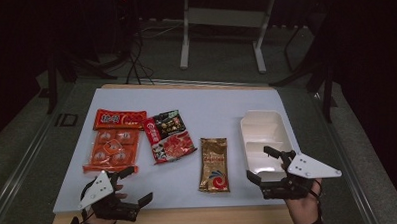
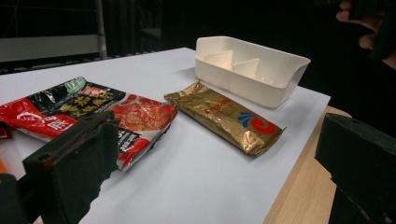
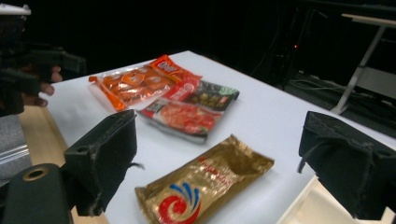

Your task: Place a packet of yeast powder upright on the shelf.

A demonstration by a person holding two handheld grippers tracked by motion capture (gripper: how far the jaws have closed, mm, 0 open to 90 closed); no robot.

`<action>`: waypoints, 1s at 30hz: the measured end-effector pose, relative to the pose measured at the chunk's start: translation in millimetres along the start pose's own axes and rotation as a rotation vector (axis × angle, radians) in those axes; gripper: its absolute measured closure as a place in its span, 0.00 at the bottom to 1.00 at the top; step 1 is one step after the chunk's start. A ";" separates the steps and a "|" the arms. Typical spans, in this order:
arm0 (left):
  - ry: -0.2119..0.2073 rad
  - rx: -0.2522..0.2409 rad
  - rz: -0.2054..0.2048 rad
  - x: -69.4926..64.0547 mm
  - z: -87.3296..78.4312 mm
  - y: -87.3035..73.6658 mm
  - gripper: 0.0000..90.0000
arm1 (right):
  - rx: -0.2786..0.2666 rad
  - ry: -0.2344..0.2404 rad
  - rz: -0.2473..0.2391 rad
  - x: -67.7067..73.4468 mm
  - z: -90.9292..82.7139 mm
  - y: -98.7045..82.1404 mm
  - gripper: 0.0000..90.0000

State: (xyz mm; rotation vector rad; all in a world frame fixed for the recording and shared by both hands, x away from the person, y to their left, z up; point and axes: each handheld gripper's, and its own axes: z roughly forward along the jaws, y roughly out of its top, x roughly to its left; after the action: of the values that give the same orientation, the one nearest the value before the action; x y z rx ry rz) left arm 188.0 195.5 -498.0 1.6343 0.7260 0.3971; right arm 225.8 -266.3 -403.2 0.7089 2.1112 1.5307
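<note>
Three snack packs lie in a row on the white sheet: an orange pack [image 1: 112,140] [image 3: 130,84] at the left, a black-and-red pack [image 1: 168,135] [image 2: 93,116] [image 3: 187,109] in the middle, and a gold pack [image 1: 214,164] [image 2: 224,119] [image 3: 205,182] to the right. A white divided container [image 1: 262,135] [image 2: 247,67] stands empty at the right. My left gripper [image 1: 136,184] [image 2: 215,177] hovers open near the front left edge, just below the orange pack. Over the container's near end my right gripper [image 1: 261,164] [image 3: 224,163] is open, its jaws wide apart and holding nothing.
The white sheet [image 1: 211,106] covers a wooden table whose edge [image 1: 190,217] shows at the front. Metal table legs [image 1: 186,37] and cables stand on the dark floor behind. The back half of the sheet is bare.
</note>
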 end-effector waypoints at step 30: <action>-0.024 0.013 -0.018 -0.3 3.1 -0.7 0.00 | 0.327 -0.056 0.168 -50.4 126.6 20.0 0.12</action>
State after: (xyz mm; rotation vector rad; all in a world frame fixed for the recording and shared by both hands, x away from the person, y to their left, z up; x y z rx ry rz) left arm 189.6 193.0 -499.2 1.6407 0.7261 0.3605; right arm 345.6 -200.4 -418.8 1.0534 2.3359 1.2381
